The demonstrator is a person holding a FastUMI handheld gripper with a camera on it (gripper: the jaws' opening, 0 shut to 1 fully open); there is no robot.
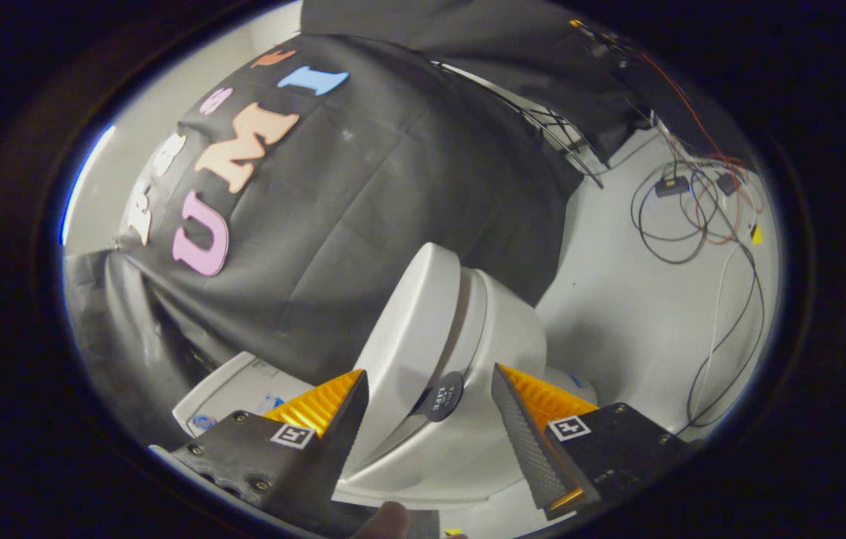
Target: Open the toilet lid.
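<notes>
- Lid (pixel 414 329): white, raised well off the toilet (pixel 498 337), standing near upright on its hinge; view is rolled, so exact angle is hard to call.
- Lid sits between the two claw fingers and just ahead of them, its edge closest to the left finger.
- Dark round tab (pixel 442 395) sits low on the lid's inner side, in the gap between the fingers.
- Claw (pixel 429 419): spread wide, pinching nothing; neither finger clearly presses the lid, left one may be touching its edge, can't tell.
- Judgement: task looks mostly done, lid appears open and only needs to settle back.
- Risk: lid not past its balance point, falls shut if the claw backs off now.
- Risk: left finger slides off the smooth curved edge, since nothing is gripped, only nudged at best.
- Risk: pushing too hard slams the lid back against whatever is behind it.
- Bowl: inside hidden by lid and rim, contents can't tell.
- White flat box or tank top (pixel 239 389) sits beside the toilet behind the left finger; nothing sure on it.
- Fingertip (pixel 385 520) of a person shows below the claw.
- Cables (pixel 700 217) lie loose on the white floor (pixel 618 299) well apart from the toilet; no snag risk here.
</notes>
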